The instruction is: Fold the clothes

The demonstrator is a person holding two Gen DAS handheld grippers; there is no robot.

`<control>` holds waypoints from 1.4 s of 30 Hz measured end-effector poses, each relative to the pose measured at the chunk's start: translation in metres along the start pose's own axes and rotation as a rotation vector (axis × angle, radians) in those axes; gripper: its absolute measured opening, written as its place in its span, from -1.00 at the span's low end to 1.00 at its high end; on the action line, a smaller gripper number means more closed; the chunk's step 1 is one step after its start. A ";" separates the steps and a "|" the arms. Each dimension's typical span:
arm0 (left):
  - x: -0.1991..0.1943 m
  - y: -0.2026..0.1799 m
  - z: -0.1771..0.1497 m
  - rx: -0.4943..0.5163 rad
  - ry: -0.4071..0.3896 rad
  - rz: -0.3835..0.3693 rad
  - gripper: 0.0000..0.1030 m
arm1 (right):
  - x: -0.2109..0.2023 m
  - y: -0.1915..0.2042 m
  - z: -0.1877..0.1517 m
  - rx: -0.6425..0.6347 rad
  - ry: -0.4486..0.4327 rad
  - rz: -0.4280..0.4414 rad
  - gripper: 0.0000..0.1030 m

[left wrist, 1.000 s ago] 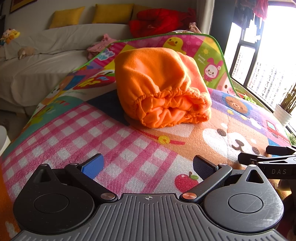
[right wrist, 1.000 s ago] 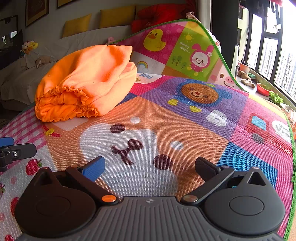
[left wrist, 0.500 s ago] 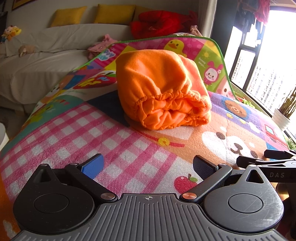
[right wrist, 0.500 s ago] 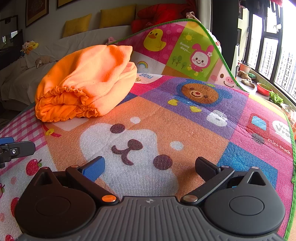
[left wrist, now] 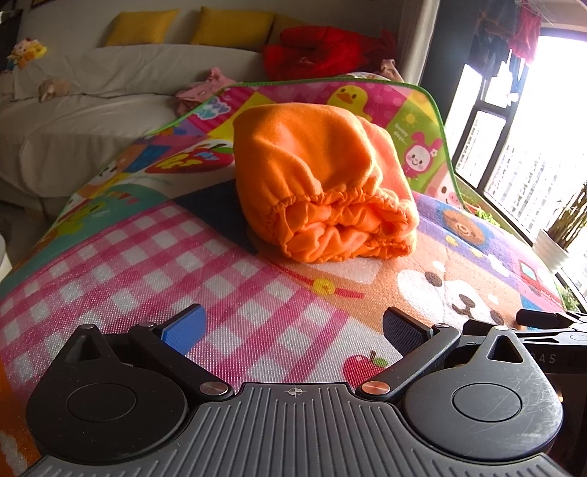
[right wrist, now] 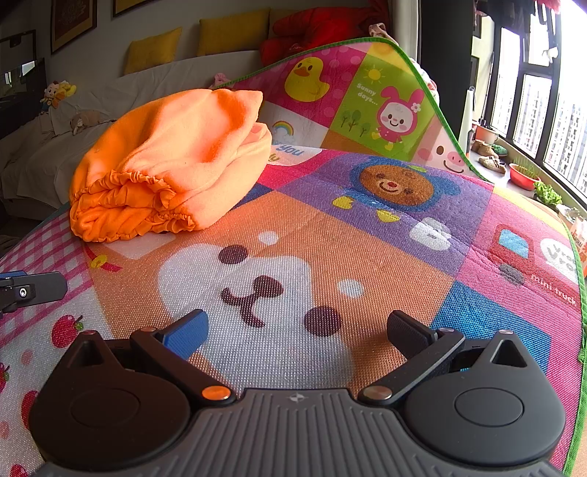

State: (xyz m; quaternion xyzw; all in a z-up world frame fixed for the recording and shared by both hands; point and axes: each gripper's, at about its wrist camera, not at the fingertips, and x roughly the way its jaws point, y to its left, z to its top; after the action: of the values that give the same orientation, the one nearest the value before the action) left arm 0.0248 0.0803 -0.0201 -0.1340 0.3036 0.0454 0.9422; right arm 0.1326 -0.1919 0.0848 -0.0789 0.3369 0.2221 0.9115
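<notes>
Orange fleece garment [left wrist: 323, 183], folded into a thick bundle, lies on the colourful play mat [left wrist: 234, 279], well ahead of both tools and touching neither. Seen from the left gripper [left wrist: 293, 326], it sits straight ahead and slightly to the right, beyond the pink checked patch of the mat. Seen from the right gripper [right wrist: 297, 330], the same garment [right wrist: 172, 165] lies ahead and off to the left, past the white bear face printed on the mat [right wrist: 330, 227].

The bundle's long axis runs away from the tools, from its near end toward the raised far edge of the mat, angled a little to the right as it recedes. Its near end, the one pointing toward the grippers, shows the gathered elastic hems stacked in ruffled layers; the smooth folded back faces up and away. The far end stops just short of where the mat curls upward with the duck and rabbit prints.

Both tools hover low over the mat with nothing between their fingers. The left gripper's jaws stand wide apart over the checked area near a printed apple. The right gripper's jaws are likewise spread wide over the bear's muzzle. Each tool's tip shows at the edge of the other's view, side by side.

A pale sofa [left wrist: 91, 110] with yellow cushions [left wrist: 231, 25] stands behind the mat.
</notes>
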 end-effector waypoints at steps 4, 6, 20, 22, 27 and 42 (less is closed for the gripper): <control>0.001 -0.004 0.000 0.020 0.007 0.015 1.00 | 0.000 0.000 0.000 0.000 0.000 0.001 1.00; 0.001 -0.003 0.000 0.019 0.006 0.014 1.00 | 0.000 0.000 0.000 0.000 0.000 0.001 1.00; 0.001 -0.003 0.000 0.009 0.004 0.006 1.00 | 0.000 0.000 0.000 0.000 0.000 0.003 1.00; 0.001 -0.003 0.000 0.008 0.003 0.005 1.00 | 0.000 0.000 0.000 0.000 0.000 0.003 1.00; 0.001 -0.003 0.000 0.009 0.003 0.007 1.00 | 0.000 0.000 0.000 0.000 0.000 0.003 1.00; 0.001 -0.001 0.000 0.008 0.003 0.003 1.00 | 0.000 0.000 0.000 -0.005 -0.002 0.001 1.00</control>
State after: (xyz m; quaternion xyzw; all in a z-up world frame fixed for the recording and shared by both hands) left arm 0.0257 0.0794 -0.0202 -0.1300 0.3054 0.0455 0.9422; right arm 0.1322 -0.1918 0.0851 -0.0807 0.3357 0.2234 0.9115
